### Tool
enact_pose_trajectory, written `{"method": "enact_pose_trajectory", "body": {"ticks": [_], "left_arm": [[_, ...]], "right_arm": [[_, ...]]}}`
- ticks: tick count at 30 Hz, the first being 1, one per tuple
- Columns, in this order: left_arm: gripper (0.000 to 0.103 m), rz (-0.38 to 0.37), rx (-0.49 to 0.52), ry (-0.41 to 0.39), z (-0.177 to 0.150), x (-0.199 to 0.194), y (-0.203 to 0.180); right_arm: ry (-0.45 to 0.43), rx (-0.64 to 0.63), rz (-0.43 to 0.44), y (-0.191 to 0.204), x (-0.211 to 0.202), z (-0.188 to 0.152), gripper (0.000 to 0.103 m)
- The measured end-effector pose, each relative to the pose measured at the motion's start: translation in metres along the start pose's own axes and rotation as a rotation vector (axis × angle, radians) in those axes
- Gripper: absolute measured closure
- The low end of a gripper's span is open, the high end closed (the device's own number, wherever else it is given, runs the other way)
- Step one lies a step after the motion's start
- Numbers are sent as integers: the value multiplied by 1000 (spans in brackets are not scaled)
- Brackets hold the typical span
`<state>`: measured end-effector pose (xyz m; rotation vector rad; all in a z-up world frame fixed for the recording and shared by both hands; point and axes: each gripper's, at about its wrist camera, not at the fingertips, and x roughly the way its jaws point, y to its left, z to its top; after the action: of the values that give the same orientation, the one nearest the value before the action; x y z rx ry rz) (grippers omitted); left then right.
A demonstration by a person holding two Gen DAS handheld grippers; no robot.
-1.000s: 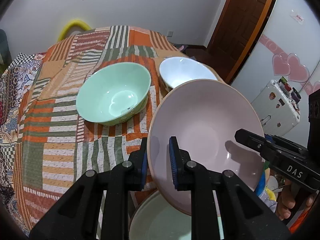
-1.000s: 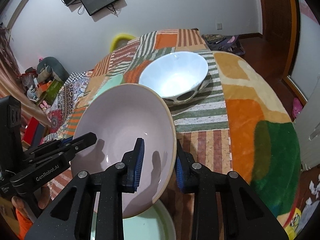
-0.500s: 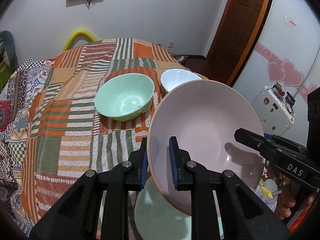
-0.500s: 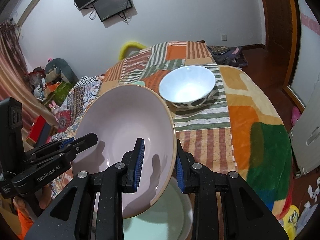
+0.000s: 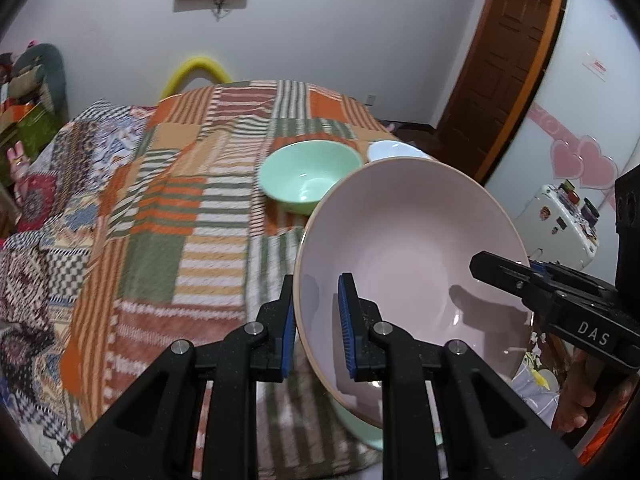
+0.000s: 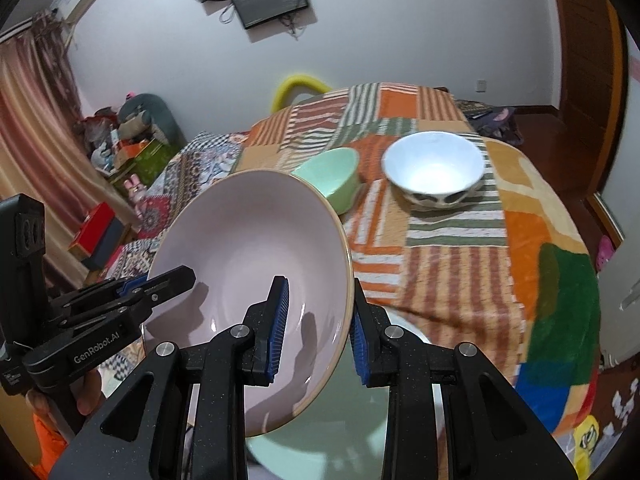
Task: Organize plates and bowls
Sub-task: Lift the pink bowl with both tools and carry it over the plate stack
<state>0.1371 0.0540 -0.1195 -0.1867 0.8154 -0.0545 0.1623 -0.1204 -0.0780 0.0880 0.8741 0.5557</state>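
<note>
over the round table under its striped patchwork cloth of orange, green and white (image 5: 208, 216), a wide, shallow, pale pink glazed ceramic plate (image 5: 408, 264) hangs in the air, tilted, its hollow facing the cameras and no long axis to speak of, with a pale green dish (image 6: 320, 432) just below. it looks stiff, slick, breakable and fairly heavy, so opposite rim grips seem right: the left gripper (image 5: 316, 328) pinches its left rim, the right gripper (image 6: 318, 332) its right rim. behind sit a mint green bowl (image 5: 310, 178) and a white patterned bowl (image 6: 434, 168).
</note>
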Motion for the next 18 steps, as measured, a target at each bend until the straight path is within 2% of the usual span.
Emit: {"method": "enact_pose_trajectory", "body": {"ticks": [10,18], "left_arm": [[84,78,-75,1,-27,-28,44],[84,133,-134,29,-46,-31,77]], "right_arm": [[55,-75,70,43,24,-13,77],[107,-119,104,73,46,-22,77]]}}
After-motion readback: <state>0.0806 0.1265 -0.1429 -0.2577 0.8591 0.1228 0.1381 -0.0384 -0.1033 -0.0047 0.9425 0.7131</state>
